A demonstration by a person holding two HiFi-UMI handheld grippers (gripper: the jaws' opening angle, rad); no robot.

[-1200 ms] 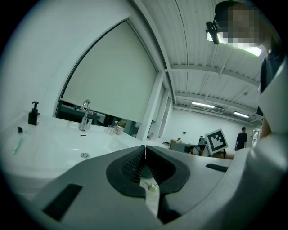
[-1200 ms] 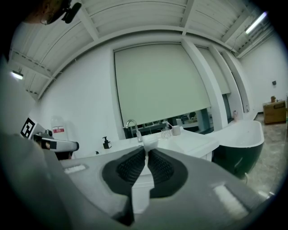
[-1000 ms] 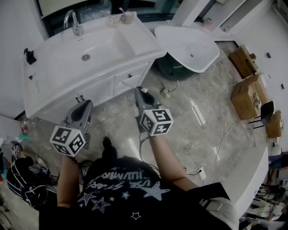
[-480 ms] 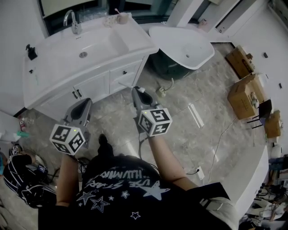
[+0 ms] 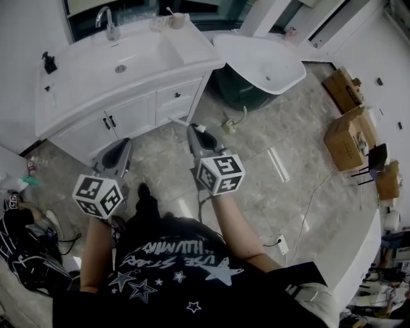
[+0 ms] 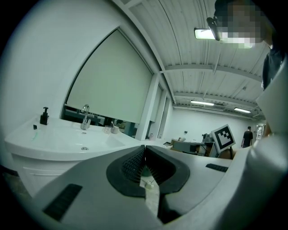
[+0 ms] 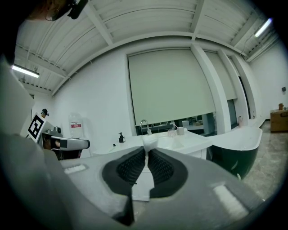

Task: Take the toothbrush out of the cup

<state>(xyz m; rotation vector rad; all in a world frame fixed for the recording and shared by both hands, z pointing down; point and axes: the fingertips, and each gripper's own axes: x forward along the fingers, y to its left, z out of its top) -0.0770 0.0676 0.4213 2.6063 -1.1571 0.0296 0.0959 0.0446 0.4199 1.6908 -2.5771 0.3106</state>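
Person stands on grey marble-look tile floor facing a white vanity cabinet with built-in basin, 1 gripper in each hand.

Left gripper: jaws together, ribbed pads touching at the tip, nothing clamped. Right gripper: jaws together too, nothing clamped that I can make out. In the head view both are held low over the floor in front of the cabinet doors, noses pointing toward the vanity and well apart from it.

Small beige cup sits upright on the counter's back right corner, right of the curved chrome faucet. Thin toothbrush is in the cup, sticking up out of it and leaning left. Clear glass is just beside the cup on the faucet side. Cup and toothbrush are far from both grippers.

Black pump bottle stands at the counter's left end. White freestanding bathtub is right of the vanity. 2 brown cardboard boxes sit on the floor further right.
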